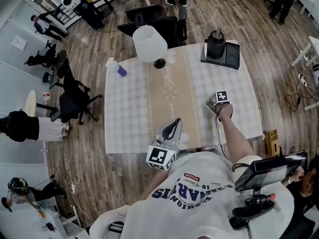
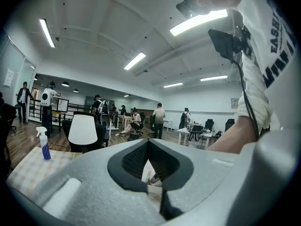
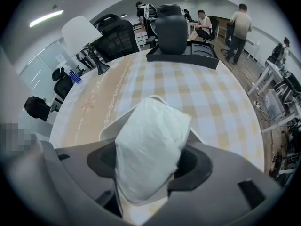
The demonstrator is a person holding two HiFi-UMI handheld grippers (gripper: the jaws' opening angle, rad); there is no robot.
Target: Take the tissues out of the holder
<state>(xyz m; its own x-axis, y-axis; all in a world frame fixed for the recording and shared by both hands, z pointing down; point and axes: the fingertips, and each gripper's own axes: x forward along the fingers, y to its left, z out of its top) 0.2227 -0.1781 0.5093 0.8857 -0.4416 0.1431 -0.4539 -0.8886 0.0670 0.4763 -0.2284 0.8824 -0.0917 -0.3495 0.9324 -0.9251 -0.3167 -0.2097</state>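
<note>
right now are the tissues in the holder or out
In: the tissues stand inside the white holder, whose rim shows around them, and the right tool grips them.

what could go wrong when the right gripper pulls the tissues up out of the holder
1. The holder looks light and nothing pins it down. The left gripper sits apart from it, so the holder may lift along with the tissues.
2. The right gripper is closed on a soft, wrapped pack, which could slip out or get crushed during the pull.
</note>
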